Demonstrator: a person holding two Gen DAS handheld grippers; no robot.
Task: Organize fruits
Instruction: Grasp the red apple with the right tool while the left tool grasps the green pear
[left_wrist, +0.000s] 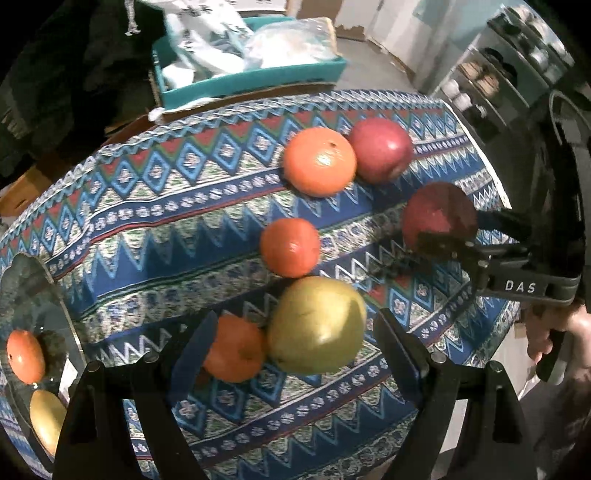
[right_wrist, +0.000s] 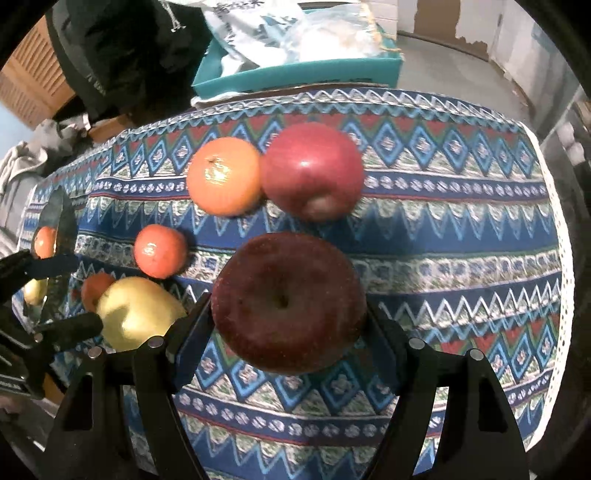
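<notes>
right gripper (right_wrist: 288, 325) jaws clamped on dark red apple (right_wrist: 288, 302) above patterned cloth (right_wrist: 443, 229); left gripper (left_wrist: 295, 343) jaws apart around yellow apple (left_wrist: 316, 325), beside small orange (left_wrist: 236, 349).

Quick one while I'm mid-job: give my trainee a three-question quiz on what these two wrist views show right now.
1. True or false: the right claw is shut on the dark red apple.
2. Multiple choice: which fruit touches the big orange at the far side of the tablecloth? A) the yellow-green apple B) the other red apple C) a banana
3. Fill in: the left claw is open, with the yellow-green apple and an ____ between its fingers.

Key: 1 true; 2 B; 3 orange.
</notes>
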